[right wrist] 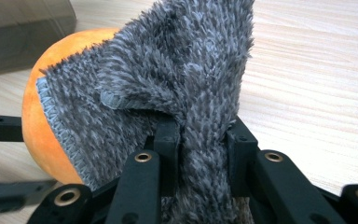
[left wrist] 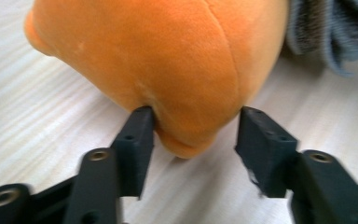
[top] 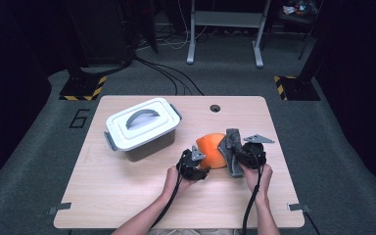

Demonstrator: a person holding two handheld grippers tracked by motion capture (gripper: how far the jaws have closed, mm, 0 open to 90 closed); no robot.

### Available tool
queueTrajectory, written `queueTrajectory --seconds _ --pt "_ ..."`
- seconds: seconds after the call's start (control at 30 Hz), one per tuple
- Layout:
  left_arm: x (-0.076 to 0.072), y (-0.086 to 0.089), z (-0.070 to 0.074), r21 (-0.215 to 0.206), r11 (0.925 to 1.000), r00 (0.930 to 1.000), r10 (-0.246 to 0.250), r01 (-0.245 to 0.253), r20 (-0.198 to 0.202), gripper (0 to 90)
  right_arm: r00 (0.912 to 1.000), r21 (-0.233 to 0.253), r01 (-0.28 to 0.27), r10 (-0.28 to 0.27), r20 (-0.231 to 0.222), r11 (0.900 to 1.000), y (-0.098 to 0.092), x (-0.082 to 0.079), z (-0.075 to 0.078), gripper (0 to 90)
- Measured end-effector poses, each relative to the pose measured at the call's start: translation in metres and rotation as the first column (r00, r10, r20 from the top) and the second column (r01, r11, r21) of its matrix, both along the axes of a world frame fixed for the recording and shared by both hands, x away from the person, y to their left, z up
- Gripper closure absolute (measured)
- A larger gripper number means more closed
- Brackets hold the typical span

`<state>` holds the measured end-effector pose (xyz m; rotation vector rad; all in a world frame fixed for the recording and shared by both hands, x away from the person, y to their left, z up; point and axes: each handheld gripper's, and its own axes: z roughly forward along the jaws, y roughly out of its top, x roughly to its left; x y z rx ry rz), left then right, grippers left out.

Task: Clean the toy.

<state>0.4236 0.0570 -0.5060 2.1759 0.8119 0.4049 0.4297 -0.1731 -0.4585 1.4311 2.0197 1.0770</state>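
Two hand-held grippers working an orange plush toy [top: 212,149] and a grey shaggy cloth [top: 233,147] on a wooden bench [top: 127,196]. The left gripper [left wrist: 193,133] has its jaws set moderately wide around the toy's lower bulge: one jaw presses into the plush, the other stands just clear of it, so the toy is bracketed rather than pinched. This placement probably steadies the toy against sliding. The right gripper [right wrist: 200,149] has its jaws narrowed on a gathered fold of the cloth, which rises from between them and drapes against the toy's far flank; holding it by a bunched ridge keeps the free edge spread for wiping or covering. Beyond the left jaws, well apart, stands a lidded white storage box [top: 142,128] with a grey handle.
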Motion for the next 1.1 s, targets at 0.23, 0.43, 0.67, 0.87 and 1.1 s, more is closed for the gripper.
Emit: queueTrajectory --seconds 0.23,0.43,0.67,0.87,1.1 --pt "0.007 0.007 0.003 -0.066 0.9975 0.9984 -0.028 0.025 -0.048 73.7 0.9999 0.001 -0.002 0.002 0.015 1.0 0.0 -0.002 0.001 70.6" --pt "0.013 0.016 0.015 -0.15 0.9866 0.9865 -0.085 0.064 -0.14 75.3 0.9989 0.042 -0.024 0.022 0.041 0.999 -0.003 -0.011 0.013 70.5" --pt "0.014 0.019 0.022 -0.166 0.9819 0.9793 -0.119 0.091 -0.164 75.3 0.9937 0.04 -0.088 0.085 0.073 0.995 0.013 -0.022 0.026 70.5" --pt "0.014 0.019 0.023 -0.183 0.9772 0.9761 -0.138 0.107 -0.167 75.2 0.9828 0.0 -0.166 0.166 0.081 0.986 0.04 -0.028 0.035 70.4" --pt "0.014 0.023 0.022 -0.207 0.9746 0.9786 -0.122 0.086 -0.166 75.2 0.9848 -0.087 -0.15 0.156 0.076 0.985 0.055 -0.022 0.026 70.4"
